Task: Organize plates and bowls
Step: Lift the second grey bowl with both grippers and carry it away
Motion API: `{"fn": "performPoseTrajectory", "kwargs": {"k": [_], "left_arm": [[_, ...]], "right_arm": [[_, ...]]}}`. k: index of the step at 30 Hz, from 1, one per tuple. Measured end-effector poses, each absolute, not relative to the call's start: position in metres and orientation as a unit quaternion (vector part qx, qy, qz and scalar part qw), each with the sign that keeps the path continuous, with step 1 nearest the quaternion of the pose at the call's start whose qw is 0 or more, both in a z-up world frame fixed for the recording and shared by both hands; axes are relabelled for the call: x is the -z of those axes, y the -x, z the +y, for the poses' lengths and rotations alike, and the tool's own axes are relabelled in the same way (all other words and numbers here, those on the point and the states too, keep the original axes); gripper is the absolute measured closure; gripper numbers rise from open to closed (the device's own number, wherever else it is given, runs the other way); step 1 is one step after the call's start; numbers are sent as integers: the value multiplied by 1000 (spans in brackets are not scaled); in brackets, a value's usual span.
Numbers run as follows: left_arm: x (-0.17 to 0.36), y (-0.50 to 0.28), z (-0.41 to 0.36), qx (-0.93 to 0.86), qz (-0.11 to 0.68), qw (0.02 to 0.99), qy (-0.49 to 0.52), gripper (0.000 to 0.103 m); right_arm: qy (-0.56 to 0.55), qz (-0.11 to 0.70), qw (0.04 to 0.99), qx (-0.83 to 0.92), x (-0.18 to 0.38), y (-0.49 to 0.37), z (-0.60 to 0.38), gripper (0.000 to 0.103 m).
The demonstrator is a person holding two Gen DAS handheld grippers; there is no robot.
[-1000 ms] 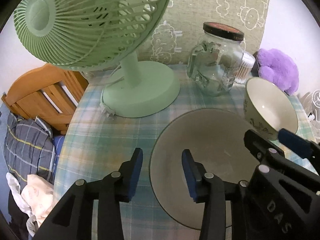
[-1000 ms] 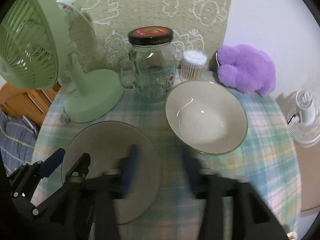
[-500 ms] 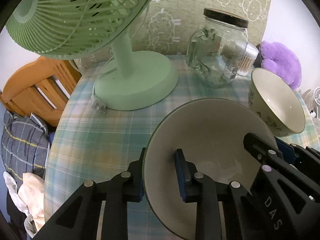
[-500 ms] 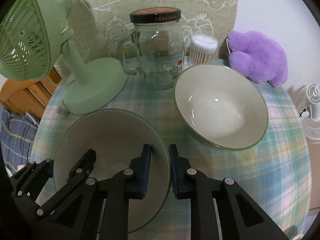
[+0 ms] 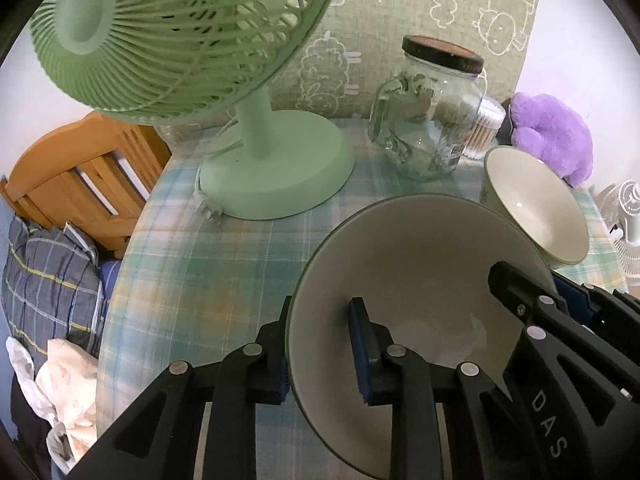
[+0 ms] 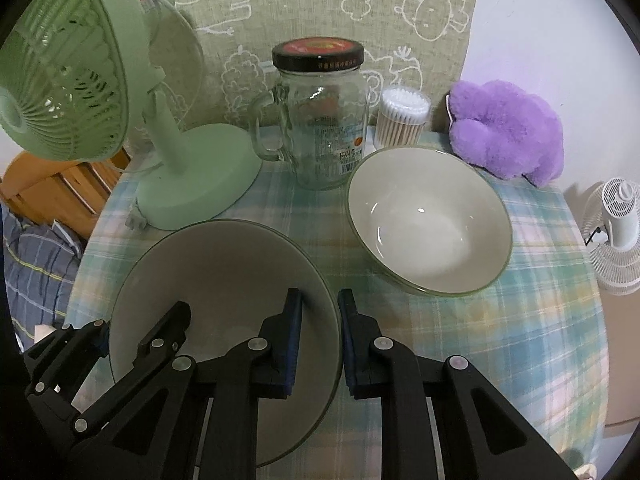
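A grey plate with a green rim (image 5: 416, 264) (image 6: 224, 276) is held between both grippers above the checked tablecloth. My left gripper (image 5: 320, 350) is shut on its left rim, one finger outside and one inside. My right gripper (image 6: 320, 328) is shut on its right rim, seen in the left wrist view as black arms at the lower right. A cream bowl with a green rim (image 6: 428, 224) (image 5: 540, 216) stands on the table to the right of the plate, upright and apart from it.
A green desk fan (image 5: 256, 148) (image 6: 188, 176) stands at the back left. A glass jar with a dark lid (image 6: 324, 120) and a tub of cotton swabs (image 6: 402, 120) stand behind the bowl, with a purple plush (image 6: 508, 136). A wooden chair (image 5: 80, 184) is left of the table.
Both grippers have closed on the plate's rims, the left on the left rim and the right on the right rim. The plate has been lifted and sits closer to both cameras.
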State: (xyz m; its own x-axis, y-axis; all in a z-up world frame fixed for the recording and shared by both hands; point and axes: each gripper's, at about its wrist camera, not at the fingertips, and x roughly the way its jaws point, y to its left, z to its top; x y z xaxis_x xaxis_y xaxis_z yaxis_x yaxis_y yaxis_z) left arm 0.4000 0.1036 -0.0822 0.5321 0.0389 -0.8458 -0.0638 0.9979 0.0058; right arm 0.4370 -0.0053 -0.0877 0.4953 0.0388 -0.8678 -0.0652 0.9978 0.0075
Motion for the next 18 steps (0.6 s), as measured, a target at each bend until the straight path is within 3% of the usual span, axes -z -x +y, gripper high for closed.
{"fn": "performPoseTrajectory", "kwargs": {"k": [18], "left_arm": [[21, -327, 82, -36, 449, 893, 1, 80]], "right_arm": [[6, 476, 878, -41, 23, -368, -21, 82]]}}
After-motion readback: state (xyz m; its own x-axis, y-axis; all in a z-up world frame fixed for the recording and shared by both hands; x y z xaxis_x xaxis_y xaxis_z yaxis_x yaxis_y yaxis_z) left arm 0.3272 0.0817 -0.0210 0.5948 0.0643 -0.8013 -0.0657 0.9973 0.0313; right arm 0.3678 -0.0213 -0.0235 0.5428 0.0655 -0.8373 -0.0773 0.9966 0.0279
